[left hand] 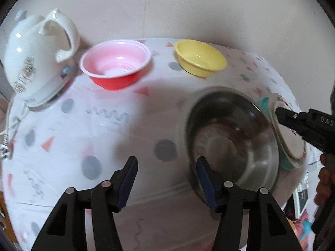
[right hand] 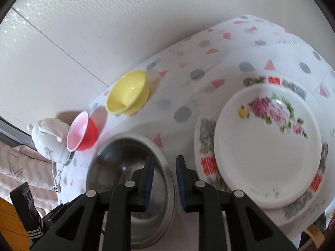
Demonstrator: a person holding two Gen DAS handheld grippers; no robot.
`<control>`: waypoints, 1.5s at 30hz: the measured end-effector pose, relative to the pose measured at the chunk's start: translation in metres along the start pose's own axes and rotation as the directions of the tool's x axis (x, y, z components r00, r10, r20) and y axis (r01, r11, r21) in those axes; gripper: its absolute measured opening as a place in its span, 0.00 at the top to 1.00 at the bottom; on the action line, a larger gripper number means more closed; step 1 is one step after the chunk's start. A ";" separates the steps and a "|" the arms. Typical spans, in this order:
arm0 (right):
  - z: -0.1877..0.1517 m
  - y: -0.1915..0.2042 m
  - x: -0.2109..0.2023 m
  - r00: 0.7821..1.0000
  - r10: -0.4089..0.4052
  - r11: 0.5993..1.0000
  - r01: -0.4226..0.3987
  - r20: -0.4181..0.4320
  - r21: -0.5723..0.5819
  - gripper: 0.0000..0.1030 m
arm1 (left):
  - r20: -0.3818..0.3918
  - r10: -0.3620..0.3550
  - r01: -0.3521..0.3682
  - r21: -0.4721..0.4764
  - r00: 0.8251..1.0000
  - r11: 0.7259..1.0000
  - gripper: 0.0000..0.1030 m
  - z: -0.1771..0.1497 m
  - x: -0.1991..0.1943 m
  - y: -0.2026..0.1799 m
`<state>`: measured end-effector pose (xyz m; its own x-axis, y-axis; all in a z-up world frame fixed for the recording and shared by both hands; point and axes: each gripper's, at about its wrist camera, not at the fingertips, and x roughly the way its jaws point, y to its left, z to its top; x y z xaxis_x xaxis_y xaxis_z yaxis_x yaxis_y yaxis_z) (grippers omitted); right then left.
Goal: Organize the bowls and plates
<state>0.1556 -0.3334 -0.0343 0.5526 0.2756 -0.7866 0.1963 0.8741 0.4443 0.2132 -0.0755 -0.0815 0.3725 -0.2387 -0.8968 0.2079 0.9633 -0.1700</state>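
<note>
On the surface (left hand: 117,138), the kettle (left hand: 35,62) stands far left, two plastic bowls (left hand: 116,64) (left hand: 200,57) in a row to its right; nearer, the metal bowl (left hand: 230,138) sits just left of stacked plates (right hand: 268,146)

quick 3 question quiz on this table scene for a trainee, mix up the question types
1. True or false: the yellow bowl is nested inside the red bowl.
2. Multiple choice: what lies on top of the stack of plates? A) a white plate with pink flowers B) a steel bowl C) a kettle
3. Fill in: the jaws of the left gripper stand open with ____ between them.

Key
1. False: the two bowls stand apart on the tablecloth.
2. A: the flowered plate is on top; the steel bowl sits beside the stack.
3. Nothing: only cloth shows in the gap.
</note>
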 end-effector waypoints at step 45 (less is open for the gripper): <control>0.141 0.028 0.145 0.969 0.072 0.978 -0.115 -0.235 -0.174 0.86 | -0.093 0.112 -0.129 -0.203 0.989 0.971 0.36 0.163 0.085 -0.032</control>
<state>0.3552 -0.3260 -0.0752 0.3593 0.4240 -0.8313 -0.0126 0.8929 0.4500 0.3861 -0.1469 -0.0856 0.3081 -0.1167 -0.9442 -0.0302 0.9907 -0.1323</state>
